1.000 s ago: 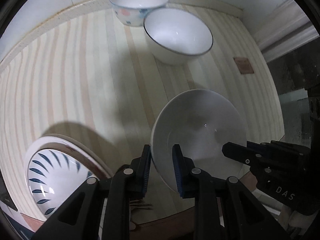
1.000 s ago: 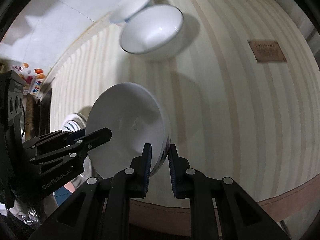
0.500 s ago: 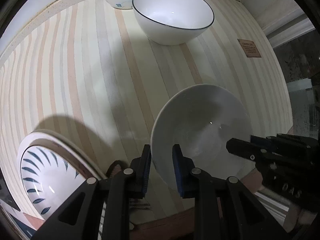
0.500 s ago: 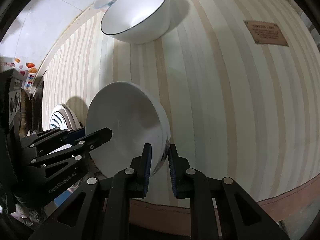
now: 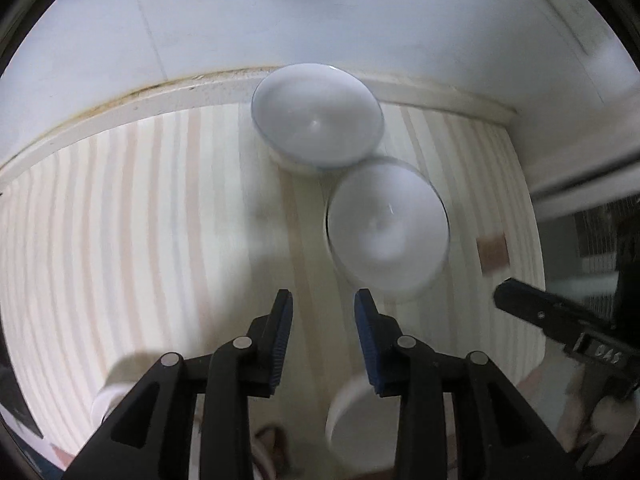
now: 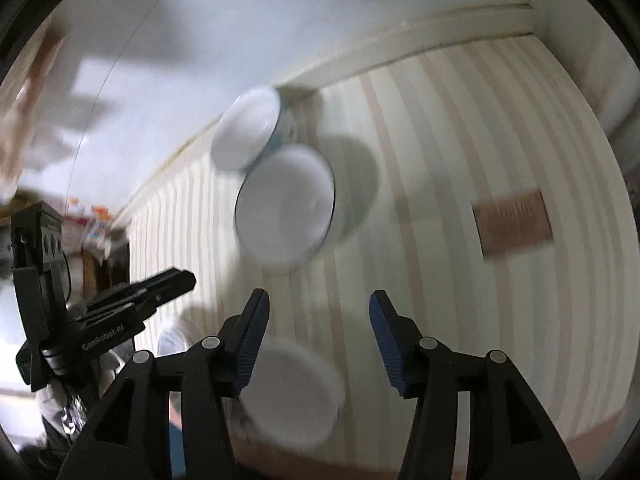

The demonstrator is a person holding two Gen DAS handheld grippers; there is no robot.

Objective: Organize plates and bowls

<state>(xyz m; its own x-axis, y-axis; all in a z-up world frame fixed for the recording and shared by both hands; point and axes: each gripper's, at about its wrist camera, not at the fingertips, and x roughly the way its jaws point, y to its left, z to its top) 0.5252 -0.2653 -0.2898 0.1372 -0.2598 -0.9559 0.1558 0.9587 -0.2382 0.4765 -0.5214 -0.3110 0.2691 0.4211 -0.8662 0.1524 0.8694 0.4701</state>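
The plain white bowl point(image 5: 352, 420) rests on the striped table point(image 5: 160, 220) near its front edge, blurred. My left gripper point(image 5: 322, 294) hovers above it, jaws opening, nothing between the pads. In the right wrist view the same bowl point(image 6: 296, 396) lies below my right gripper point(image 6: 318, 296), whose jaws are opening wide and do not press on it. Two more bowls stand at the back: a patterned bowl point(image 5: 316, 116) by the wall and a dark-rimmed white bowl point(image 5: 386, 236) in front of it. Each gripper shows in the other's view, the right gripper point(image 5: 540, 316) and the left gripper point(image 6: 160, 288).
A blurred white plate point(image 5: 114, 388) sits at the table's front left. A brown label point(image 6: 514, 220) is stuck on the table at the right. A white wall point(image 5: 280, 20) closes the back, and the striped cloth lies bare between the bowls and the plate.
Both grippers were shut on the white bowl's rim from either side. Now both have opened and pulled up and back, and the bowl lies on the table below them.
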